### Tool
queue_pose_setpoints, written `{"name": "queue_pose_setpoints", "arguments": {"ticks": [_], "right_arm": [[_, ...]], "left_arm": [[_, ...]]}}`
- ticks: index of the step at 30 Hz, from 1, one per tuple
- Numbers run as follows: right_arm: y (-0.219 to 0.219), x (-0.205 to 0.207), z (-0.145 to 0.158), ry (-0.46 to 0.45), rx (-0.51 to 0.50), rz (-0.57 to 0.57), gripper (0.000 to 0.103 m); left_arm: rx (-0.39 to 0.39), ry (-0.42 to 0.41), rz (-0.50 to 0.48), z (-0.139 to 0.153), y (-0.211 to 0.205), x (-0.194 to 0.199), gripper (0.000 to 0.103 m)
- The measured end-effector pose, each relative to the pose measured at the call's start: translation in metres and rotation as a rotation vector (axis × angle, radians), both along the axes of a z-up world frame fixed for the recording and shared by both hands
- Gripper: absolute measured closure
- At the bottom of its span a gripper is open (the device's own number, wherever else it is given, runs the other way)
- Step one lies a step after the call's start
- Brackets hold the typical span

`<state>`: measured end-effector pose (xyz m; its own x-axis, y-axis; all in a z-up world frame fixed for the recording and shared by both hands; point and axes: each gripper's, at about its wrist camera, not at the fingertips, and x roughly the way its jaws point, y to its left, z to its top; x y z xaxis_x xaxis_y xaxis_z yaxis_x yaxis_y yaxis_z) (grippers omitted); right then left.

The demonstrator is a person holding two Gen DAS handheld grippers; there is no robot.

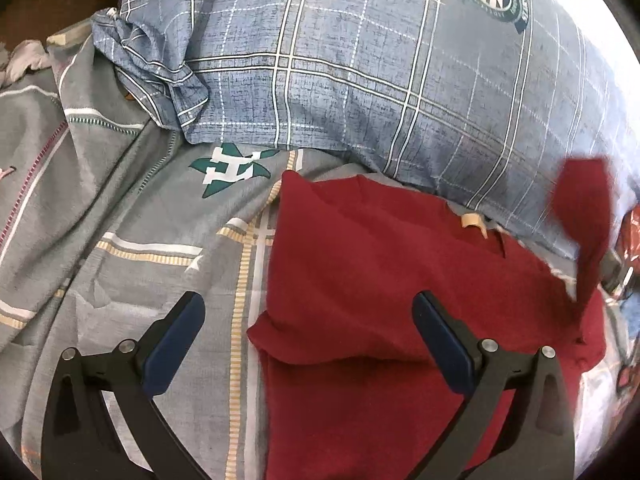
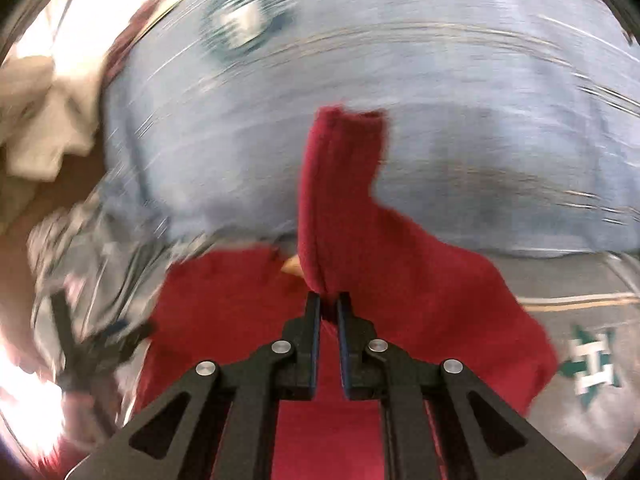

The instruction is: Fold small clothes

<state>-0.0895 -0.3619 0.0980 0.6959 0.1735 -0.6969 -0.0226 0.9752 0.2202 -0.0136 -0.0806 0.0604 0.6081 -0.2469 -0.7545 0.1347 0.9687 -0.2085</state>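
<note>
A dark red garment point(image 1: 372, 264) lies spread on the grey checked bedsheet point(image 1: 132, 248). My left gripper point(image 1: 308, 312) hovers open over the garment's left edge, with nothing between its fingers. One part of the red garment point(image 1: 584, 216) is lifted at the right of the left wrist view. In the blurred right wrist view, my right gripper point(image 2: 329, 300) is shut on a fold of that red garment point(image 2: 340, 200), which stands up from the jaws. A small tan tag point(image 1: 472, 222) shows near the garment's far edge.
A blue checked pillow point(image 1: 360, 64) lies just behind the garment. Crumpled pale cloth point(image 2: 44, 120) sits at the left of the right wrist view. My left gripper appears as a dark blur point(image 2: 92, 340) at that view's left. Red patterned material point(image 1: 630, 236) shows at the far right.
</note>
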Motion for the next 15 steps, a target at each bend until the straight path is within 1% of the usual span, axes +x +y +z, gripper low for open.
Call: {"name": "queue_pose_setpoints", "arguments": {"ticks": [1, 2, 3, 4, 5, 6, 8, 9, 10, 12, 14, 15], "right_arm": [[0.017, 0.003, -0.011, 0.019, -0.002, 0.053, 0.095], [0.025, 0.005, -0.022, 0.038, -0.003, 0.080, 0.092], [0.035, 0.007, -0.030, 0.057, -0.005, 0.079, 0.089], [0.041, 0.007, -0.042, 0.088, 0.015, 0.064, 0.084], [0.039, 0.004, -0.052, 0.120, 0.069, 0.047, 0.073], [0.035, -0.004, -0.054, 0.120, 0.115, 0.026, 0.066], [0.025, -0.023, -0.050, 0.072, 0.148, -0.007, 0.063], [0.025, -0.030, -0.044, 0.044, 0.141, -0.026, 0.056], [0.021, -0.039, -0.040, 0.018, 0.127, -0.048, 0.052], [0.006, -0.059, -0.029, -0.051, 0.098, -0.111, 0.039], [-0.013, -0.071, -0.023, -0.096, 0.117, -0.153, 0.033], [-0.021, -0.071, -0.021, -0.101, 0.141, -0.171, 0.033]], "left_arm": [[-0.017, 0.001, -0.002, 0.000, 0.001, 0.000, 0.000], [-0.032, 0.003, -0.006, 0.000, 0.001, 0.000, 0.000], [-0.041, 0.004, -0.011, 0.000, 0.001, 0.000, 0.000], [-0.049, 0.003, -0.015, 0.001, 0.000, 0.000, 0.000], [-0.058, 0.001, -0.021, 0.001, 0.000, 0.000, 0.000], [-0.066, -0.002, -0.029, 0.001, -0.002, 0.000, 0.000], [-0.083, -0.003, -0.053, 0.003, -0.005, -0.002, 0.000], [-0.088, -0.001, -0.068, 0.003, -0.008, -0.003, 0.000], [-0.094, 0.004, -0.084, 0.004, -0.011, -0.005, 0.000], [-0.120, 0.011, -0.124, 0.007, -0.019, -0.010, 0.000], [-0.129, 0.011, -0.153, 0.010, -0.027, -0.013, 0.000], [-0.124, 0.009, -0.169, 0.011, -0.035, -0.015, 0.001]]}}
